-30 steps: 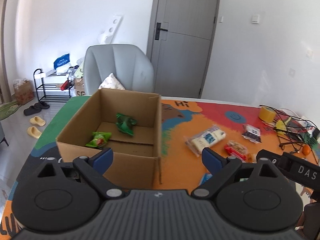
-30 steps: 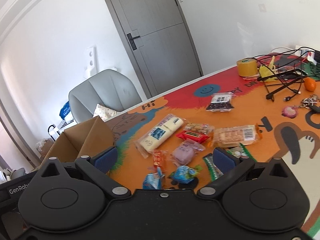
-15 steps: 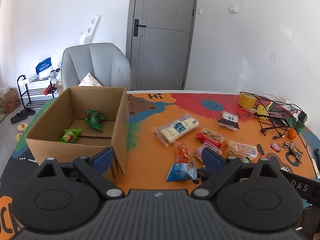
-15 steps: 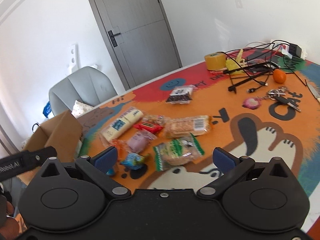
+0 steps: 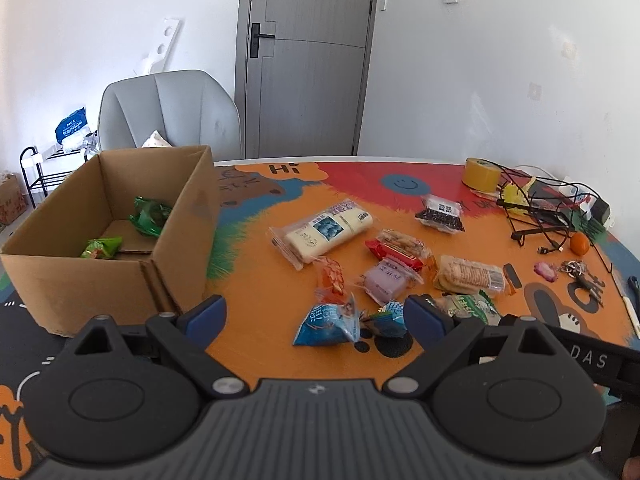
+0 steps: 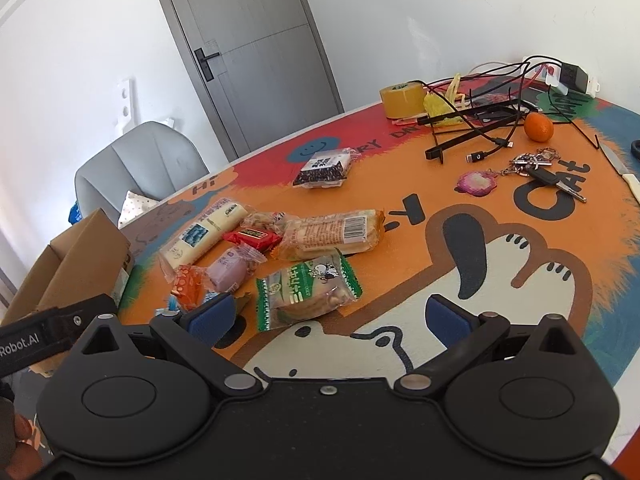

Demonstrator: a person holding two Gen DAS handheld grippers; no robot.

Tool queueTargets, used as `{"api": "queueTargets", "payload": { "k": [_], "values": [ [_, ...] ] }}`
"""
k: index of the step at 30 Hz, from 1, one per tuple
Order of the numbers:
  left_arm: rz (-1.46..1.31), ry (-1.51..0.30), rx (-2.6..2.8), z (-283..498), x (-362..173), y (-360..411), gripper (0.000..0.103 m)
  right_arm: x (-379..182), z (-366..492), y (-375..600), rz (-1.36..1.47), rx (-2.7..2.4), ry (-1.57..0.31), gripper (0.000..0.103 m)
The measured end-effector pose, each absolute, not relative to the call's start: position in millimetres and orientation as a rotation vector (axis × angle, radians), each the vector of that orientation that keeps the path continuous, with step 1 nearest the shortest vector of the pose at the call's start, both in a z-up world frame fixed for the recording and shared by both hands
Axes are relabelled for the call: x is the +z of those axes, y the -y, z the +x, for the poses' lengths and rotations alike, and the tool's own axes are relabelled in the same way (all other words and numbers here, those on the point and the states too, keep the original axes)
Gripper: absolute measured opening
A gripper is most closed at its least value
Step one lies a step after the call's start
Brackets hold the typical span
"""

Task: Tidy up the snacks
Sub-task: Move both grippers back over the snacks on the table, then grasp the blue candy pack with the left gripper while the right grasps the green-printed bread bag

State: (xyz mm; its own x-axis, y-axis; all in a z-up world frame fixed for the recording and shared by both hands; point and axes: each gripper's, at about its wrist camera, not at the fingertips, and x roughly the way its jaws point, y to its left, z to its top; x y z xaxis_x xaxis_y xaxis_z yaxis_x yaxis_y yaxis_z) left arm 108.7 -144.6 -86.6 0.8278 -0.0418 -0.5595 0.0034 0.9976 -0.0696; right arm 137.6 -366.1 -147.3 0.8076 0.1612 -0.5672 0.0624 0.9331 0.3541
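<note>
A cardboard box stands at the table's left with two green snack packs inside; it also shows in the right wrist view. Several snacks lie on the colourful mat: a long white pack, a red bar, a purple pack, a blue bag, a cracker pack and a green-edged pack. My left gripper is open above the blue bag. My right gripper is open, just short of the green-edged pack.
A tape roll, a black wire stand with cables, an orange, keys and a knife lie at the right. A grey chair stands behind the table.
Both grippers have swung to the right, away from the box and toward the snack pile. Both stay open and empty.
</note>
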Motion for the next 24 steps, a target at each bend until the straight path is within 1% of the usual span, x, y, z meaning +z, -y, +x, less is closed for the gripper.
{"api": "queueTargets", "payload": {
  "k": [6, 13, 21, 24],
  "values": [
    [-0.067, -0.629, -0.029, 126.3, -104.4, 146.8, 0.093, -155.7, 152.6, 360.3, 0.322, 0.065, -0.663, 0.102],
    [-0.084, -0.642, -0.017, 141.7, -117.5, 145.7, 0.091, -160.4, 170.7, 350.8, 0.281, 0.083, -0.678, 0.096],
    [-0.116, -0.677, -0.03, 154.1, -130.0, 142.0, 0.079, -166.2, 189.6, 344.7, 0.273, 0.105, -0.705, 0.095],
    [-0.128, -0.683, -0.039, 156.6, -133.5, 141.5, 0.072, -168.1, 193.8, 342.0, 0.262, 0.109, -0.714, 0.095]
  ]
}}
